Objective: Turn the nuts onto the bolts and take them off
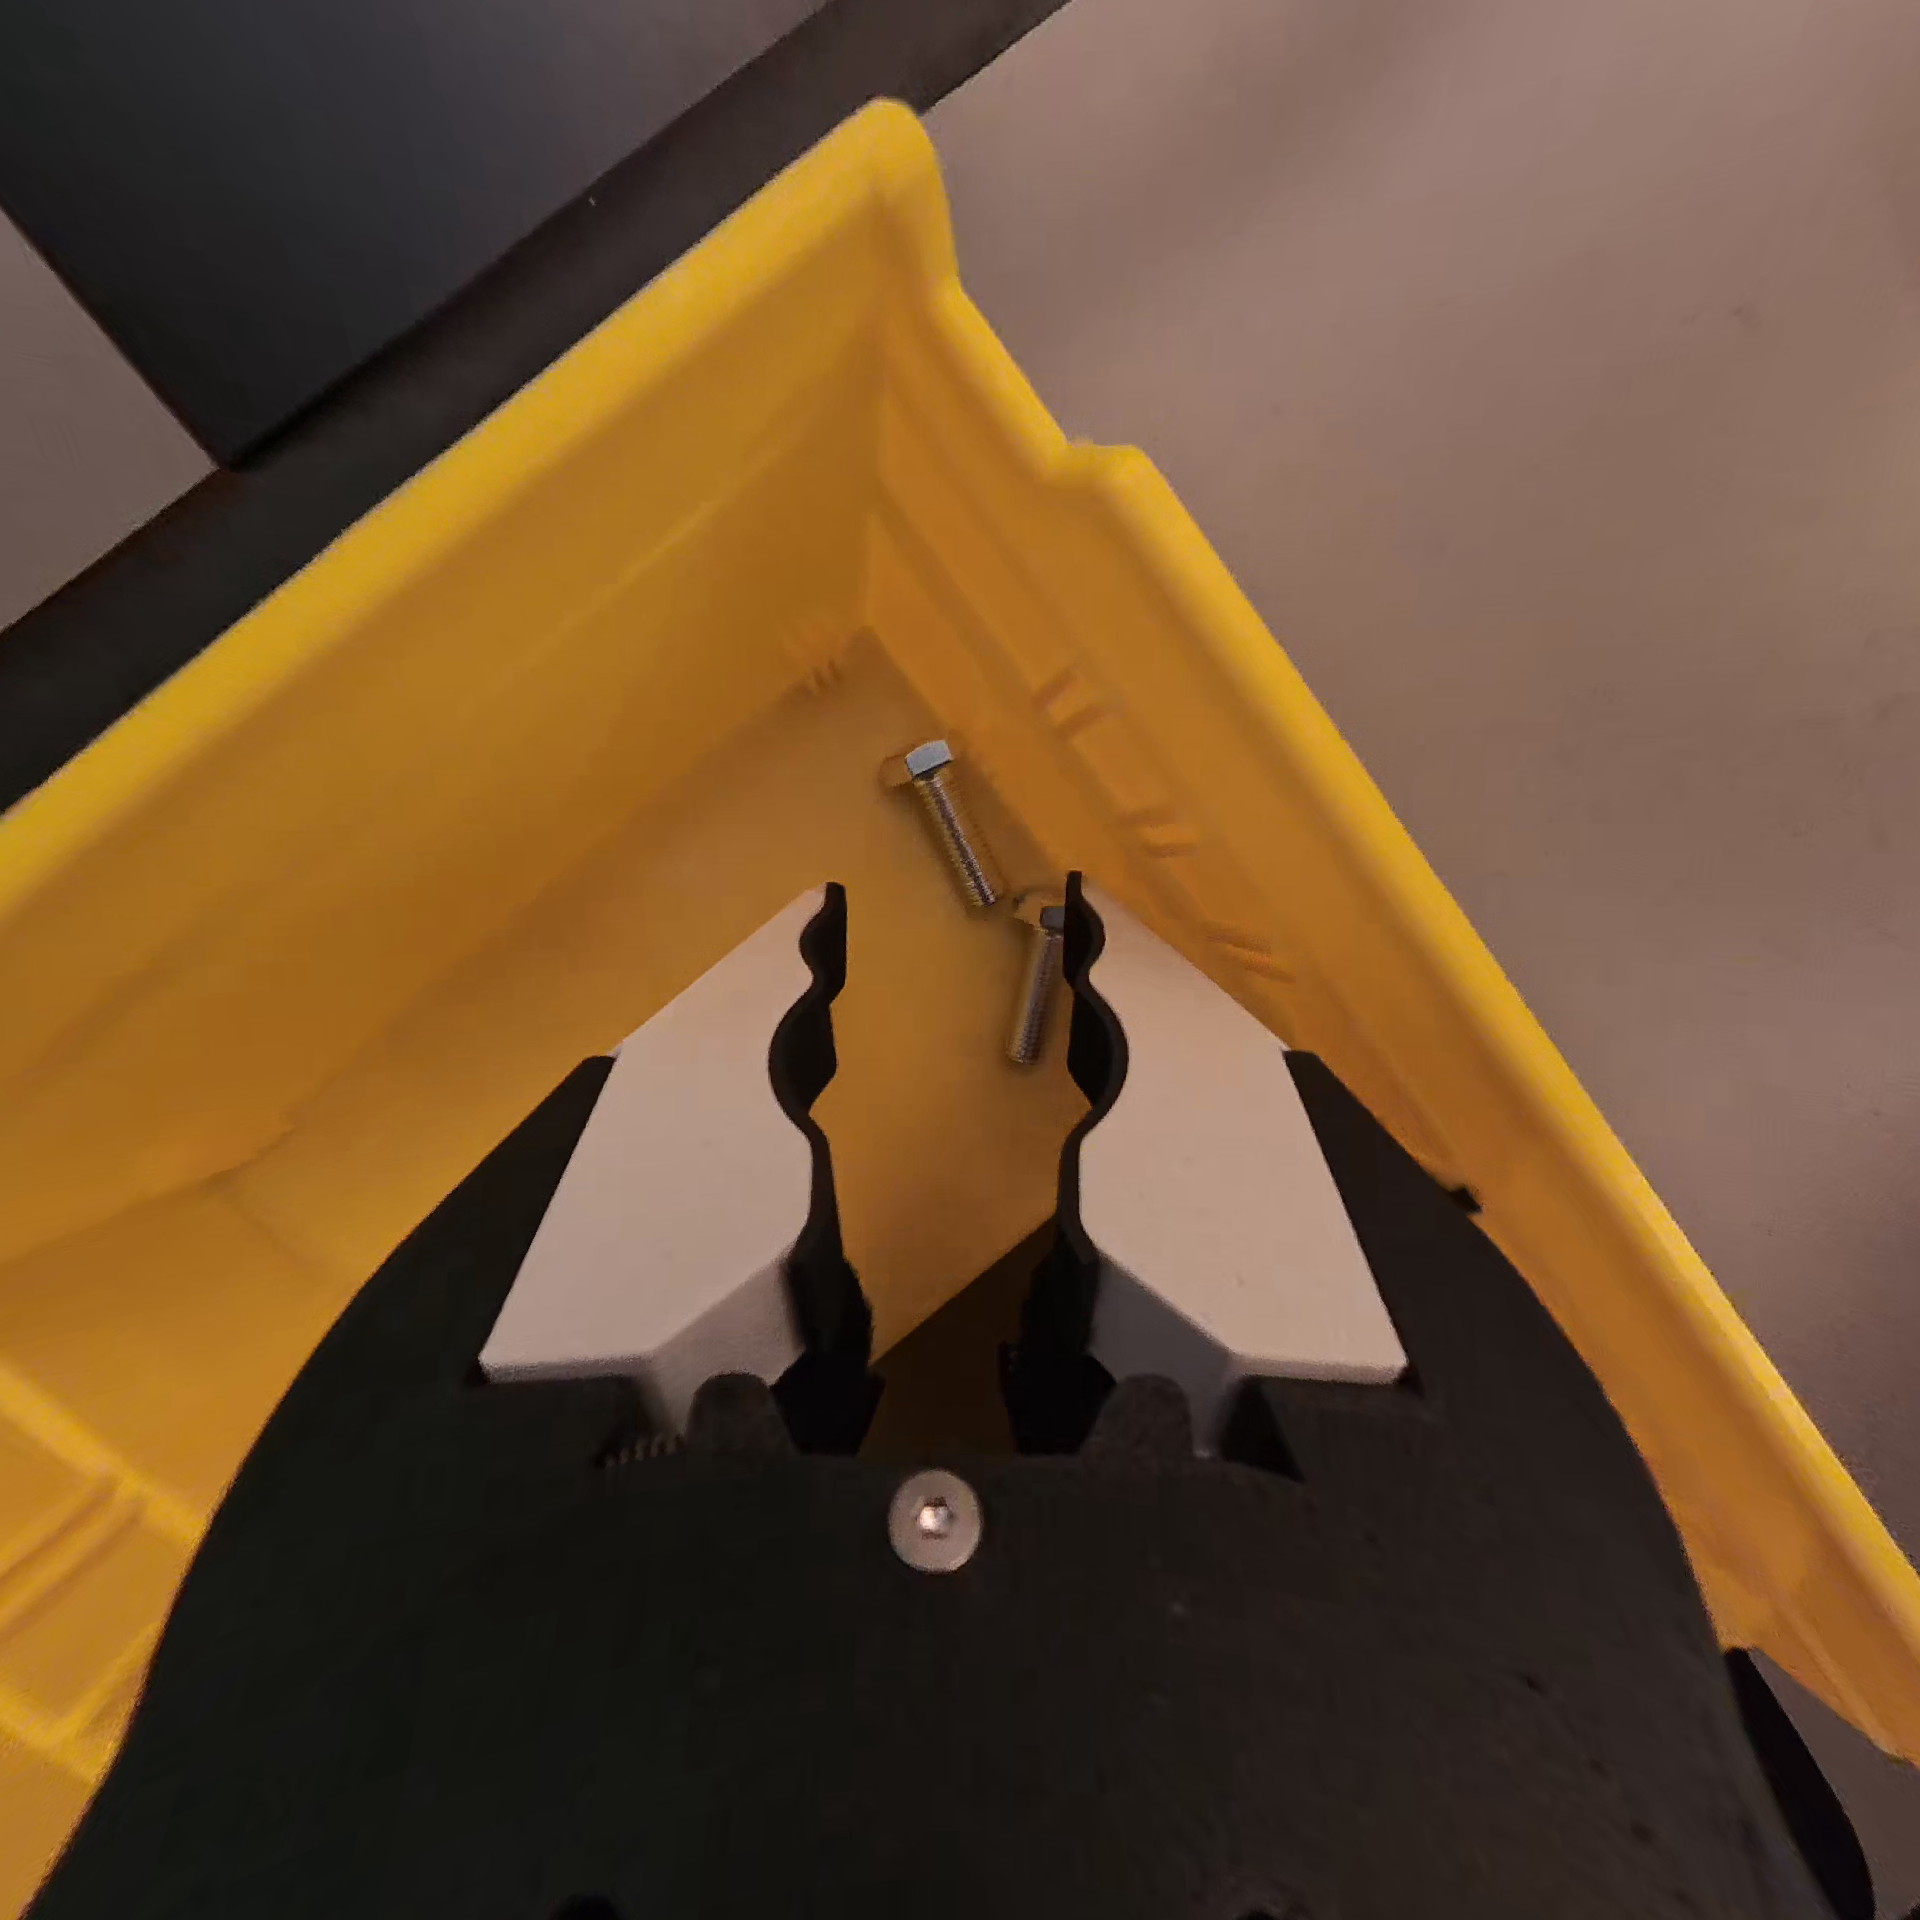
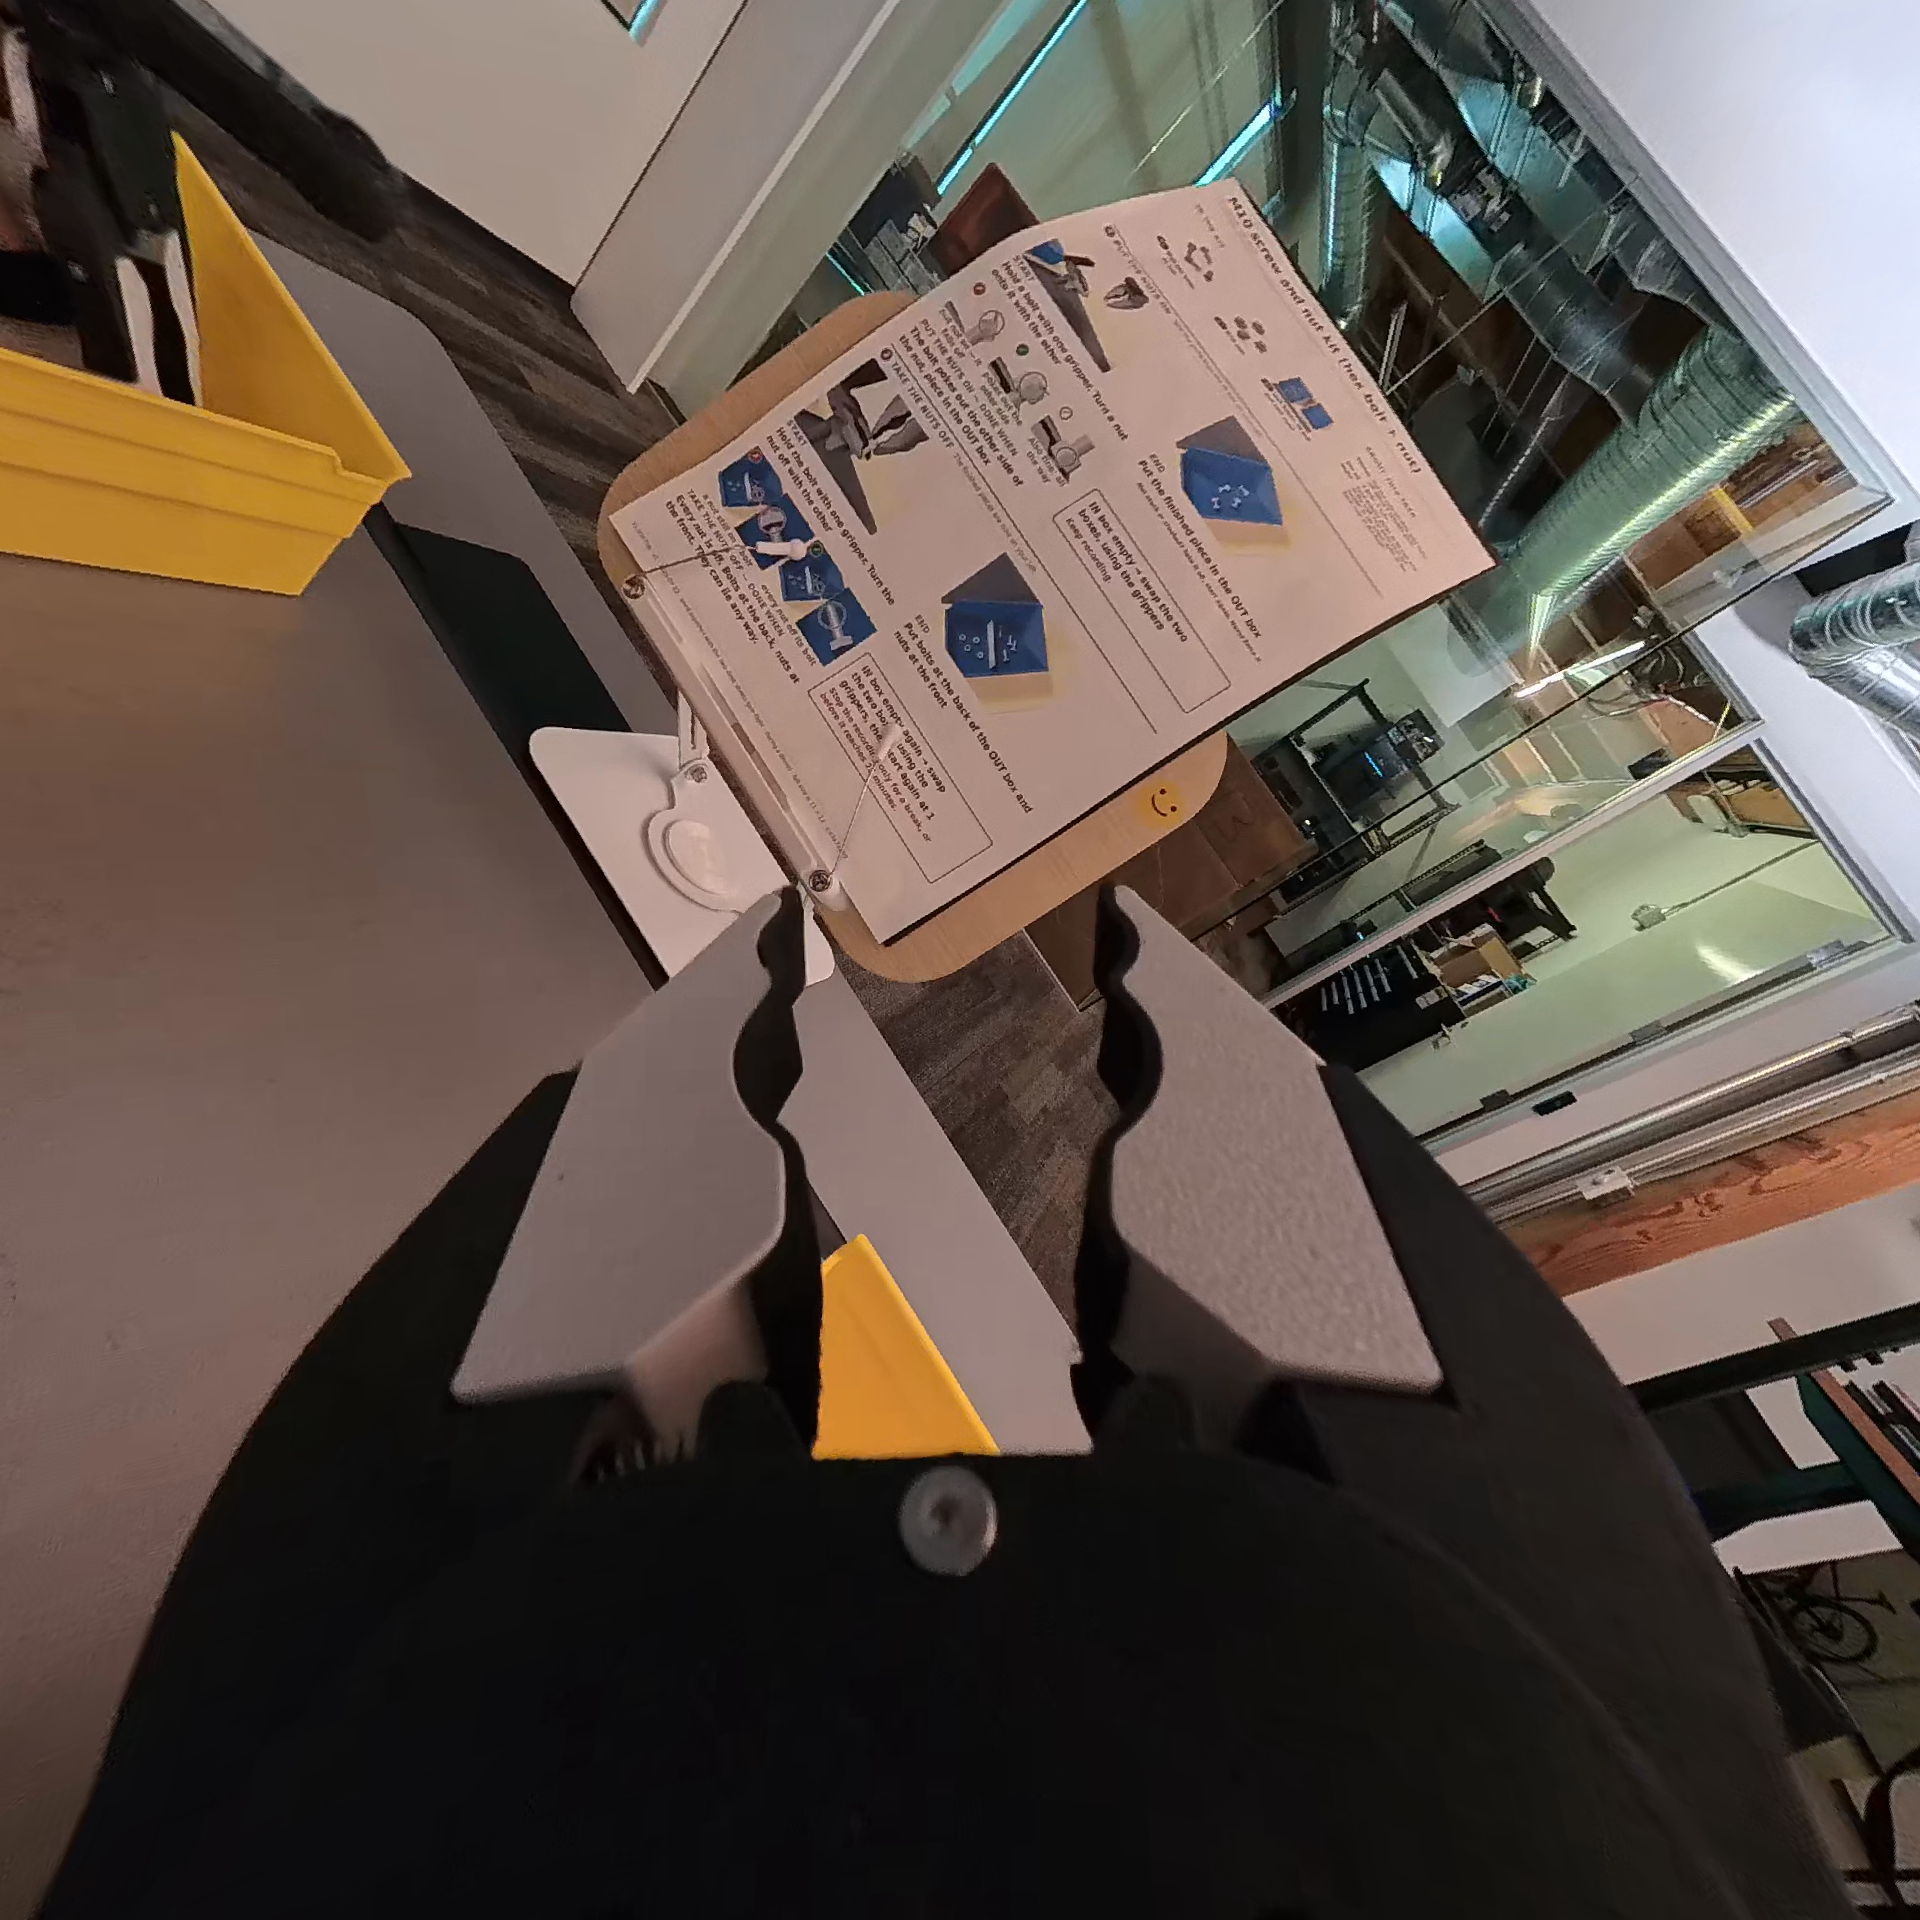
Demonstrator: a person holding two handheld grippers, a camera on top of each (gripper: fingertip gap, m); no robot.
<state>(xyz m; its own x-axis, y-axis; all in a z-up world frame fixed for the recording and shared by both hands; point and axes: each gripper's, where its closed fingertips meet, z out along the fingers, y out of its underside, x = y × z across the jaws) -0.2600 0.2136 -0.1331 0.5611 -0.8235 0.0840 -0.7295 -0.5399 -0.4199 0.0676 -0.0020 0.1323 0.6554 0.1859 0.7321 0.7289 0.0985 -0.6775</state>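
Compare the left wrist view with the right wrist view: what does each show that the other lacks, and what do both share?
Only the left wrist view shows two bolts lying near a corner inside a yellow bin, under the open left claw.

Only the right wrist view shows a printed instruction sheet on a wooden board, glass walls behind, and the open, empty right claw.

Both show yellow bin plastic and the grey tabletop.

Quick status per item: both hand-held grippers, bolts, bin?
left hand-held gripper: open, empty, inside the bin over the bolts
right hand-held gripper: open, empty, aimed off the table
far bolt: lying flat, no nut on it
near bolt: lying flat by the wall, no nut visible
yellow bin: upright, holds both bolts
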